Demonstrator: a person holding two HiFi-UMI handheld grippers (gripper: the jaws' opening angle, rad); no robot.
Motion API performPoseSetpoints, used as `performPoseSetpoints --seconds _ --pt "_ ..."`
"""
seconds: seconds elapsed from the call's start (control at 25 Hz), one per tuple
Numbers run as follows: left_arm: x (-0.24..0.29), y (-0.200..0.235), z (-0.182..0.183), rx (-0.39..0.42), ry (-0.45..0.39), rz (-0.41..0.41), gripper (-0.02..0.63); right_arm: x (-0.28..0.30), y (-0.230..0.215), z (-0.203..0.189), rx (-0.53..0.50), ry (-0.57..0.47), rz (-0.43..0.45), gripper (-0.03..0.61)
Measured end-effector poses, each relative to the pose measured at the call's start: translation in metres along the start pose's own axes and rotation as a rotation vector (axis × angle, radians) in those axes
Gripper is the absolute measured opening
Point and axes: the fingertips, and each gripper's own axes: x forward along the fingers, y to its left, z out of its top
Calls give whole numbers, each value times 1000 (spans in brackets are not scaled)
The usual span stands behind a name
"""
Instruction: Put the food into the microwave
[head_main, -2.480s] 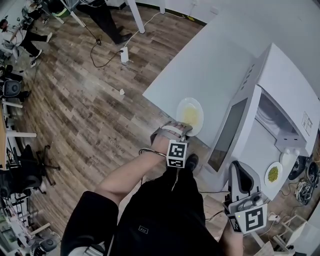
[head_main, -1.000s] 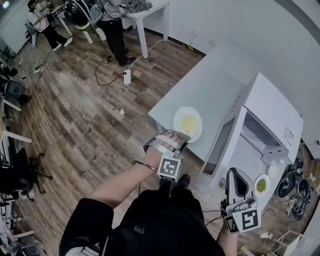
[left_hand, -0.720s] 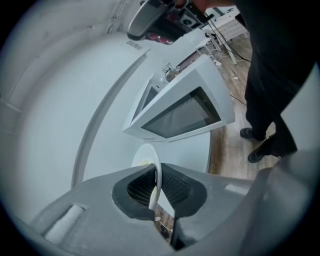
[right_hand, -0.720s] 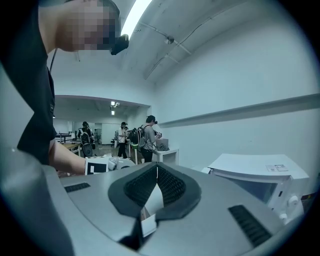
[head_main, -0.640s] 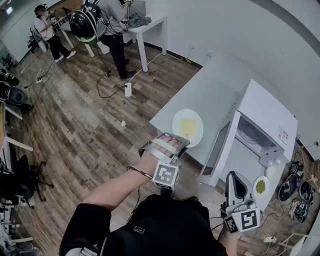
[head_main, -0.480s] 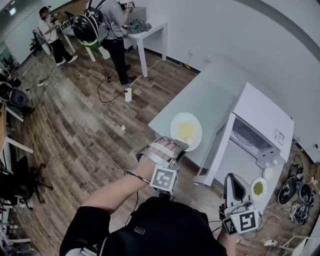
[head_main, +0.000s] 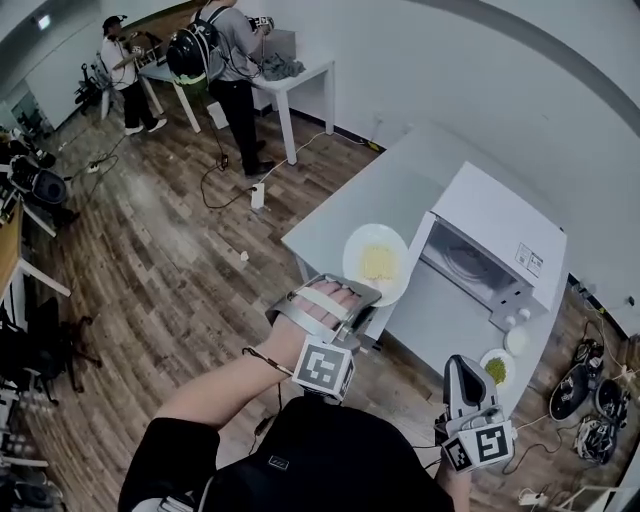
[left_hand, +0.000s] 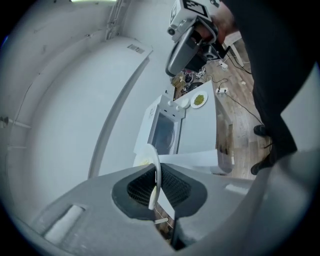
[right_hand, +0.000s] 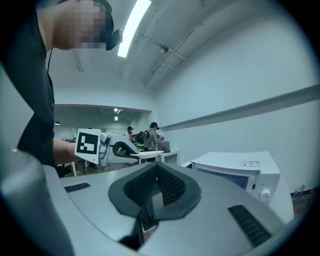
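Observation:
My left gripper (head_main: 360, 300) is shut on the near rim of a white plate of yellow food (head_main: 375, 262). The plate is held about level, off the white table (head_main: 440, 315), in front of the white microwave (head_main: 500, 235). The microwave door stands open and its cavity (head_main: 462, 262) shows. In the left gripper view the plate (left_hand: 154, 160) stands edge-on between the pads of the left gripper (left_hand: 156, 189). My right gripper (head_main: 460, 378) hangs low at the right, shut and empty, with its pads meeting in the right gripper view (right_hand: 156, 181).
A small plate of green food (head_main: 495, 368) lies on the table right of the microwave. Cables and gear litter the floor at the far right (head_main: 590, 400). People stand at a white table at the back (head_main: 235, 50). Wooden floor lies to the left.
The left gripper has lifted the plate off the table and carried it towards the microwave opening. The right gripper has drawn back from the open door. The view has swung to face the cavity.

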Motion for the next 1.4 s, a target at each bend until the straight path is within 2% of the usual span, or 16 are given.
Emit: performPoseSetpoints --seconds 0.32,0.68,0.84,1.2,1.4 --pt "-6 -13 92 9 -41 28 28 -71 -25 0 -21 -16 6 14" --pt "17 -30 164 32 -121 4 29 -116 -49 -17 -2 16 -42 14" --pt "39 -39 178 61 -163 -32 29 -108 -64 -17 2 19 -75 14" --pt "92 -35 185 114 -246 -50 29 -65 -92 -15 2 29 -122 14" --pt "116 -52 193 81 -241 -102 31 -62 -106 -27 15 53 -95 14"
